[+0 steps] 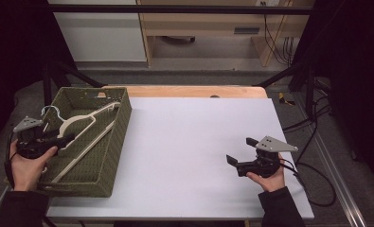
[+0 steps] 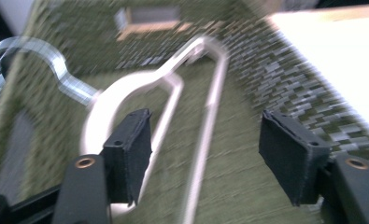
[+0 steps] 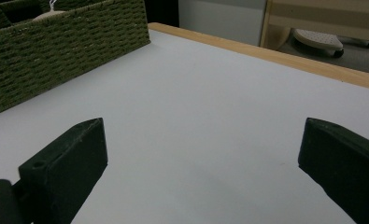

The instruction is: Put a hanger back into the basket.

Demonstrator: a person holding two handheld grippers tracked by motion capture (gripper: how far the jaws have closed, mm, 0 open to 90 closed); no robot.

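At the left edge of the table (image 1: pixel 199 156): green woven basket (image 1: pixel 110 156), cream hanger (image 1: pixel 87 124) lying inside. My left gripper (image 2: pixel 205 154), jaws released, hanger bar passing between them unpressed. My right gripper (image 3: pixel 201 168), released, idle at near right. Step judged: hanger deposited; next, lift my left clear.

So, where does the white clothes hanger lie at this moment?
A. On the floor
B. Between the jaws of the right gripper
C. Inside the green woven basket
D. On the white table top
C: the high view shows the white clothes hanger lying slanted inside the green woven basket, at the left side of the table.
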